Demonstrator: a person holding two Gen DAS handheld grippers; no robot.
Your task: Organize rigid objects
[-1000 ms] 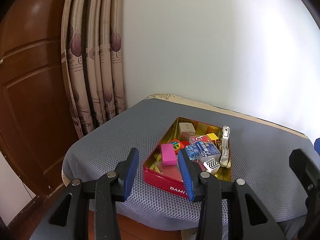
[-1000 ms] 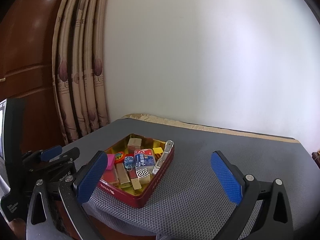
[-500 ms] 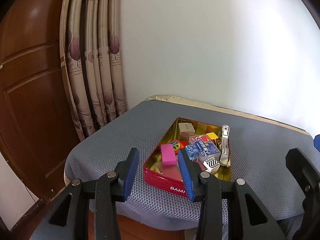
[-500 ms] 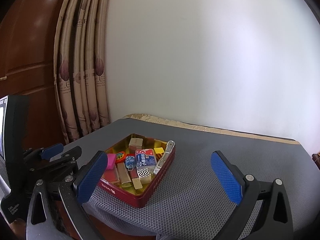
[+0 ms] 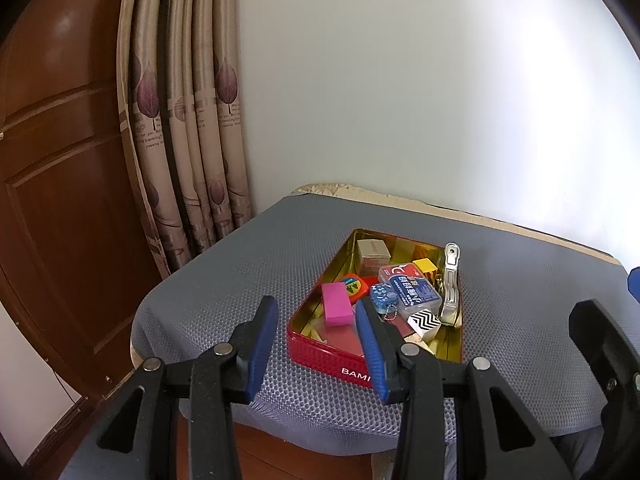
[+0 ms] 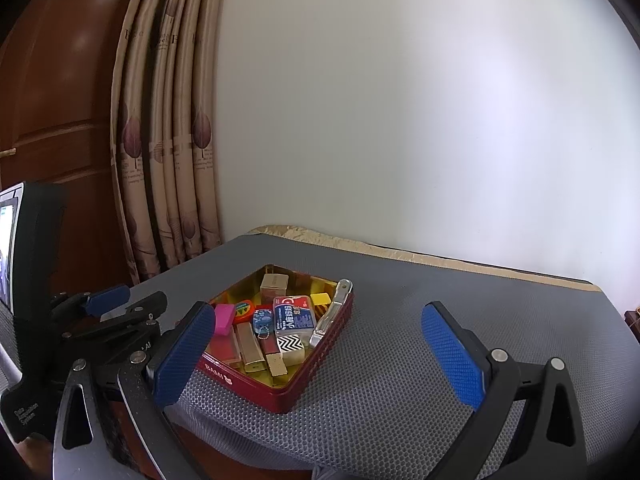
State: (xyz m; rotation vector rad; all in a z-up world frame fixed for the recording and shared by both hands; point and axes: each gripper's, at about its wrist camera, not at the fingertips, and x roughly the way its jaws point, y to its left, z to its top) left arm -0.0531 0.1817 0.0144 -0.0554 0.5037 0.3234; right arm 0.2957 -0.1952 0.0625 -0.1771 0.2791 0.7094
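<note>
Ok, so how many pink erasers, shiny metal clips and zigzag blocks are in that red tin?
Pink eraser: 1
Silver metal clip: 1
Black-and-white zigzag block: 1
Total of these in the red tin: 3

Red tin (image 6: 320, 364) of small objects sits on the grey mat (image 6: 400, 380).
</note>
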